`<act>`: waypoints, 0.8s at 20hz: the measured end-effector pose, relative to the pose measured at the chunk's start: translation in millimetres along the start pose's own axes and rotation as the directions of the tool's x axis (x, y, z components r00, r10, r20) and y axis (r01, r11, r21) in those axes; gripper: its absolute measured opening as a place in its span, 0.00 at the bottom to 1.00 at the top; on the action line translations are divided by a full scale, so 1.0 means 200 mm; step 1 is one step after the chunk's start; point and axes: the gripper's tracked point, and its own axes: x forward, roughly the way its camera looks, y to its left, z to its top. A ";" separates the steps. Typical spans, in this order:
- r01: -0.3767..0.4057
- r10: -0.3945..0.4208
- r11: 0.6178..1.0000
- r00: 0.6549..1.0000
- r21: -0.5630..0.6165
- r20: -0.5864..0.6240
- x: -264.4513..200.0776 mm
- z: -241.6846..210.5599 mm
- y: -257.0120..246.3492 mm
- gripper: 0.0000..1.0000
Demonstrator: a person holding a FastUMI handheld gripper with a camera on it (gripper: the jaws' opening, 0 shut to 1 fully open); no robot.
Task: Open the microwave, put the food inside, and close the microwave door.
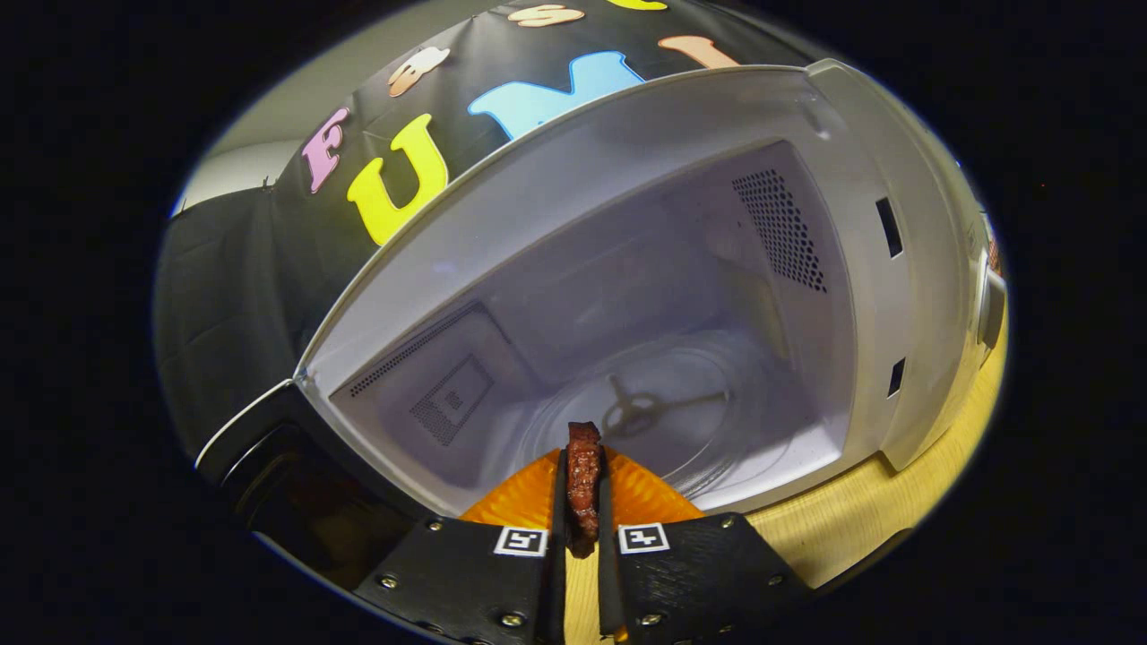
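The tool (pixel 583 488) is pinching a dark reddish-brown, rough-textured piece of food (pixel 583 479) upright between both fingers, its top poking just past the tips. Under the fingers lies the pale wooden tabletop (pixel 833 528). Just ahead stands the white boxy microwave (pixel 896 269) with its dark glass door (pixel 296 484) swung open to one side. Beyond the food, inside the pale cavity, sits the clear round glass turntable (pixel 681 403) over its three-armed hub.
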 end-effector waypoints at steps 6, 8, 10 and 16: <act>0.185 -0.182 0.970 0.983 -0.156 0.037 0.05 0.04 -0.17 0.64; 0.201 -0.187 0.956 0.979 -0.214 0.082 0.03 0.10 -0.15 0.89; 0.185 -0.168 0.951 0.982 -0.246 0.090 0.00 0.12 -0.11 0.96; 0.106 -0.093 0.945 0.994 -0.309 0.056 -0.28 0.11 0.10 0.98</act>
